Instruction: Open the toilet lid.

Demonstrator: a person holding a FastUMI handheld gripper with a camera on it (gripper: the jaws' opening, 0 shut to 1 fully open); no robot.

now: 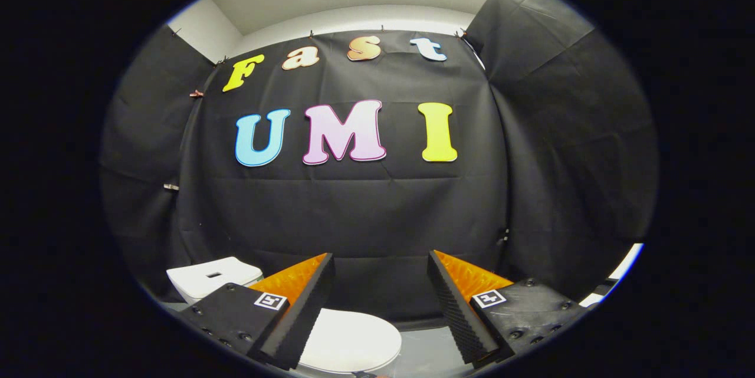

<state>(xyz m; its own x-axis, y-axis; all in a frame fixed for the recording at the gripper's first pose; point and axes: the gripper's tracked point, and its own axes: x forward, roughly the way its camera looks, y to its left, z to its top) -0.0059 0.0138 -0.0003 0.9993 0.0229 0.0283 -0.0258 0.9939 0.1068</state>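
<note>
Toilet lid (351,339), low centre, lies shut; my gripper (380,263) gapes wide, empty. Approaching too high risks skidding off it.

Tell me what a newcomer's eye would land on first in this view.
First the gripper, its two fingers spread wide and holding nothing, pointing at the black cloth wall. Next the white toilet lid, lying closed low down between and just below the fingers, nearer the left one. Then the white cistern behind the left finger, against the cloth.
</note>
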